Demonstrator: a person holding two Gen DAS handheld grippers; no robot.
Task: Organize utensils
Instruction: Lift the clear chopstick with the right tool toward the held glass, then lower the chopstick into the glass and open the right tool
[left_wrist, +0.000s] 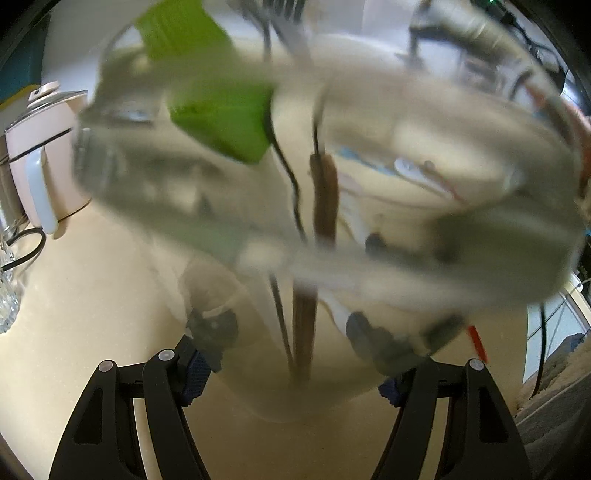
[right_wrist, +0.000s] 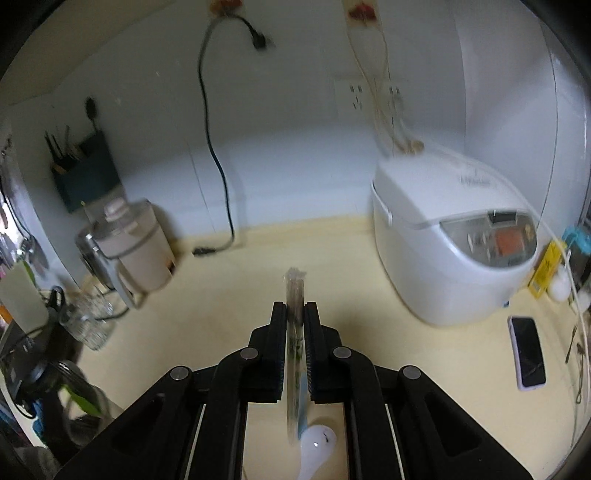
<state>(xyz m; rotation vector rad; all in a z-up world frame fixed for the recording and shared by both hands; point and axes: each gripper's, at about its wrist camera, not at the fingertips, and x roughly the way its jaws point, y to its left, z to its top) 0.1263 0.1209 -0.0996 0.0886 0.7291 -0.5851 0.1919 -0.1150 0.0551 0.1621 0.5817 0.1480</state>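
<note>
Right gripper (right_wrist: 295, 314) clamped on wrapped chopsticks (right_wrist: 294, 291); left gripper (left_wrist: 291, 380) apparently gripping blurred clear jar (left_wrist: 280, 258).

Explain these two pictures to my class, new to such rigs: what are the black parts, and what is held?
A person holds a two-finger black gripper in each hand; a fisheye camera on each looks along its fingers. The left-wrist picture shows the left gripper, jaws wide around a blurred clear container of utensils; whether it grips is unclear. The right-wrist picture shows the right gripper shut on a thin clear packet of utensils. On the beige countertop are a white rice cooker, a pale pink kettle and a dark phone.
</note>
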